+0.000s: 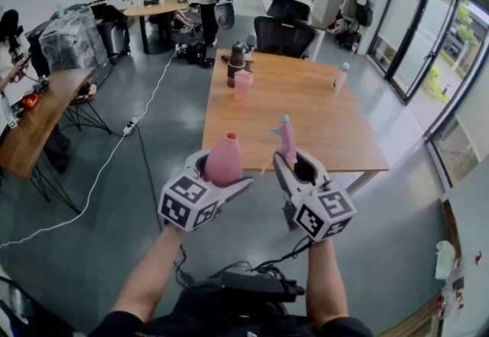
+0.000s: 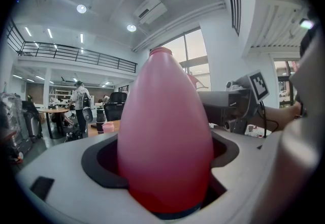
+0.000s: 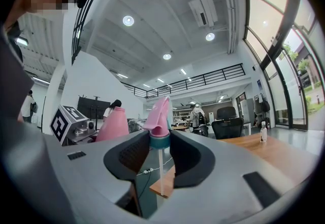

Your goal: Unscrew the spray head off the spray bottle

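The pink spray bottle [image 1: 224,160] stands upright in my left gripper [image 1: 218,175], whose jaws are shut on its body; its open neck points up [image 2: 161,51] with no head on it. My right gripper [image 1: 294,167] is shut on the pink spray head [image 1: 286,138], held apart to the right of the bottle. In the right gripper view the spray head [image 3: 159,116] sits between the jaws by its teal collar, and its thin white dip tube [image 3: 161,167] hangs free below. Both grippers hover in the air just short of the wooden table [image 1: 306,110].
On the table stand a pink cup [image 1: 243,86], a dark bottle [image 1: 236,64] and a small clear bottle [image 1: 340,77]. A black office chair [image 1: 283,36] is behind it. A second desk [image 1: 34,125] and a white cable [image 1: 114,152] lie to the left. People stand far back.
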